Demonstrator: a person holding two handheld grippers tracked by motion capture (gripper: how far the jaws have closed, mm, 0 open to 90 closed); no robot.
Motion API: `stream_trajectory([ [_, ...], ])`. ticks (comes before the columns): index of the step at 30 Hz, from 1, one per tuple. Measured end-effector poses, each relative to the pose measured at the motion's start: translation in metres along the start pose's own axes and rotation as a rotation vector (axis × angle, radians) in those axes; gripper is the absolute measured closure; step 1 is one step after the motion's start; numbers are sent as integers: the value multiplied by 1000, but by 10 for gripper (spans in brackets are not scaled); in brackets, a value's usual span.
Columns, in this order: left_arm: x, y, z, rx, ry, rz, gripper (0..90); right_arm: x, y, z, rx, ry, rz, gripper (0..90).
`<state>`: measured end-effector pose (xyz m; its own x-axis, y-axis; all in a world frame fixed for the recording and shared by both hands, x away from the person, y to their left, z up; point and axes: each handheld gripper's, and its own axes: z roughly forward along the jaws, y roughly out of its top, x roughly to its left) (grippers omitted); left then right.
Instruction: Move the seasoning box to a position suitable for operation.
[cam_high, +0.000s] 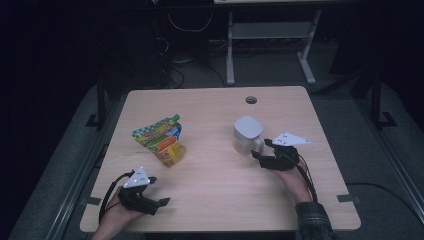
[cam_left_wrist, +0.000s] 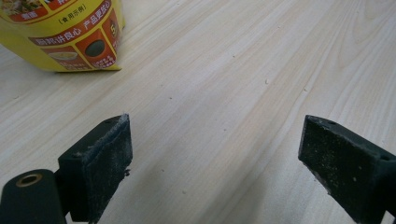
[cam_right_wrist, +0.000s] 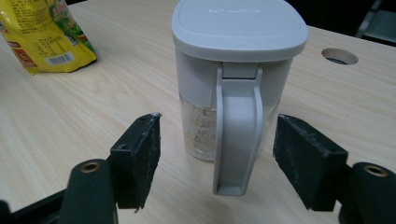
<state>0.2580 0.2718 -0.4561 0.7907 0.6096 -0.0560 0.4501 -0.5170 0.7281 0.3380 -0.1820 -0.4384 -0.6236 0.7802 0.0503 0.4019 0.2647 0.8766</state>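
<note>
- Work in hand, as judged: picking up the lidded jug (cam_high: 247, 134) by its handle (cam_right_wrist: 236, 140) with the right gripper (cam_high: 263, 148).
- Progress: early. The approach looks complete, the grasp is not made. In the right gripper view the handle stands between the two black jaws with a clear gap on each side; neither pad touches it.
- Right gripper state: jaws fairly wide, holding nothing.
- Left gripper (cam_high: 161, 202): rests near the table's near left corner, jaws spread wide over bare wood, holding nothing. The pouch's yellow corner (cam_left_wrist: 70, 37) lies ahead of it, apart from the jaws.
- Jug position: upright on the table (cam_high: 210, 200), right of centre, handle turned toward the person.
- Jug contents: grey lid shut; through the clear lower wall a pale, grainy fill (cam_right_wrist: 198, 130) shows, reaching roughly partway up. What it is I cannot tell.
- Yellow-green pouch (cam_high: 160, 140): lies flat, left of centre, well apart from the jug, green cap pointing away. Appears sealed; contents hidden.
- Left to do, as judged: close on the handle, lift; any use of the pouch is untouched.
</note>
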Motion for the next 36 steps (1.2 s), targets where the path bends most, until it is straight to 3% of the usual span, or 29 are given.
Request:
stream_trajectory([
  [8,0,0,0,-2,3,-2,95,-8,-2,10,-19,16,28,454],
  [15,-1,-1,0,-5,4,-6,95,-9,-2,12,-29,13,19,513],
  [25,0,-1,-1,2,7,0,95,-10,-2,14,-45,7,10,669],
  [36,0,-1,0,1,1,-1,96,-10,-2,13,-40,11,-11,681],
])
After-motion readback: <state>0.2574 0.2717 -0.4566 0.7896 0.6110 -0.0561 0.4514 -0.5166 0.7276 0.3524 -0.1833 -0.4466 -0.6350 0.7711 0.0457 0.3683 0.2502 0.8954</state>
